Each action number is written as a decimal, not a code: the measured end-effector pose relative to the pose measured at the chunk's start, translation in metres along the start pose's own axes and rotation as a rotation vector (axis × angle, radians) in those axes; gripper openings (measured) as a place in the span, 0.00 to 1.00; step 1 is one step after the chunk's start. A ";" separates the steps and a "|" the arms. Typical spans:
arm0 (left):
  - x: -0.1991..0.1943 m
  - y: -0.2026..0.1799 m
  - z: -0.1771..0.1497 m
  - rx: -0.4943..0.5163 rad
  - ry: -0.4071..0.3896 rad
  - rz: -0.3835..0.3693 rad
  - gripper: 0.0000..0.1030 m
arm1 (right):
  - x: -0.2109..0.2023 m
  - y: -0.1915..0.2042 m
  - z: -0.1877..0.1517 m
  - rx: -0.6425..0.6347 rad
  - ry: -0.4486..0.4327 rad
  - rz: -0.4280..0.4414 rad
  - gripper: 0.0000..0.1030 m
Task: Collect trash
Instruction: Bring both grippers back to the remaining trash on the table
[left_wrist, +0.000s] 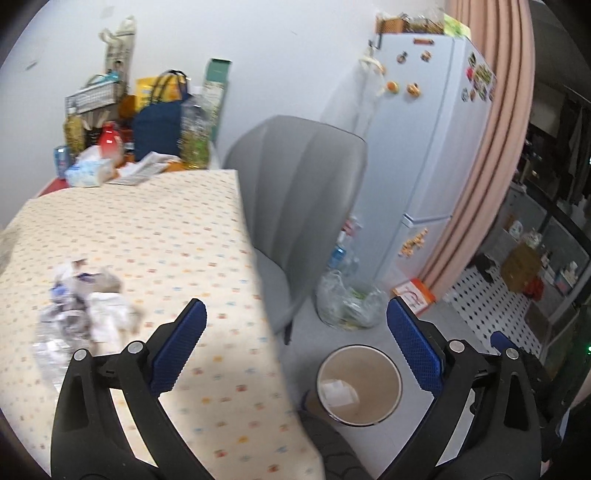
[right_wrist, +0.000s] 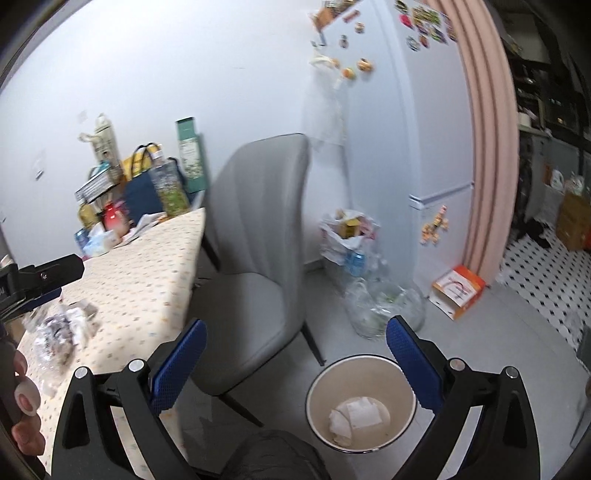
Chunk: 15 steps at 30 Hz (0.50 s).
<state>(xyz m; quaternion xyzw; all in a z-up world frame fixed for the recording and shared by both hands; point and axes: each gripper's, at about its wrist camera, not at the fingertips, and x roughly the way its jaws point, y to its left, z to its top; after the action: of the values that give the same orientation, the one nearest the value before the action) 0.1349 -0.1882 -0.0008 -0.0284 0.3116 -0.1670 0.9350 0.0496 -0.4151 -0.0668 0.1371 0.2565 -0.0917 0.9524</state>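
Note:
A round beige trash bin (left_wrist: 359, 384) (right_wrist: 362, 402) stands on the floor beside the table, with crumpled white paper (right_wrist: 356, 415) lying in its bottom. A heap of crumpled paper and clear plastic trash (left_wrist: 79, 310) (right_wrist: 61, 332) lies on the dotted tablecloth (left_wrist: 155, 240). My left gripper (left_wrist: 295, 317) is open and empty, above the table's edge and the bin. My right gripper (right_wrist: 295, 336) hangs open and empty over the chair seat and the bin. The left gripper's black body (right_wrist: 40, 275) shows at the left of the right wrist view, with a hand (right_wrist: 22, 417) below it.
A grey chair (right_wrist: 255, 236) is tucked at the table's end. Clear bags of bottles (right_wrist: 384, 299) and an orange box (right_wrist: 458, 290) lie on the floor by the white fridge (right_wrist: 406, 147). Bags, bottles and tissue packs (left_wrist: 147, 122) crowd the table's far end.

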 end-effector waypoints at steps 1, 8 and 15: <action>-0.006 0.007 0.000 -0.008 -0.010 0.008 0.94 | -0.002 0.006 0.000 -0.010 -0.001 0.013 0.93; -0.041 0.052 -0.012 -0.040 -0.050 0.060 0.94 | -0.017 0.051 -0.002 -0.070 -0.016 0.129 0.93; -0.065 0.099 -0.030 -0.121 -0.059 0.086 0.94 | -0.023 0.092 -0.011 -0.135 -0.010 0.196 0.93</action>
<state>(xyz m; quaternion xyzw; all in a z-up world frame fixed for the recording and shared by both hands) 0.0972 -0.0717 -0.0035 -0.0766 0.2943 -0.1068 0.9466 0.0472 -0.3228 -0.0445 0.0965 0.2426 0.0187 0.9651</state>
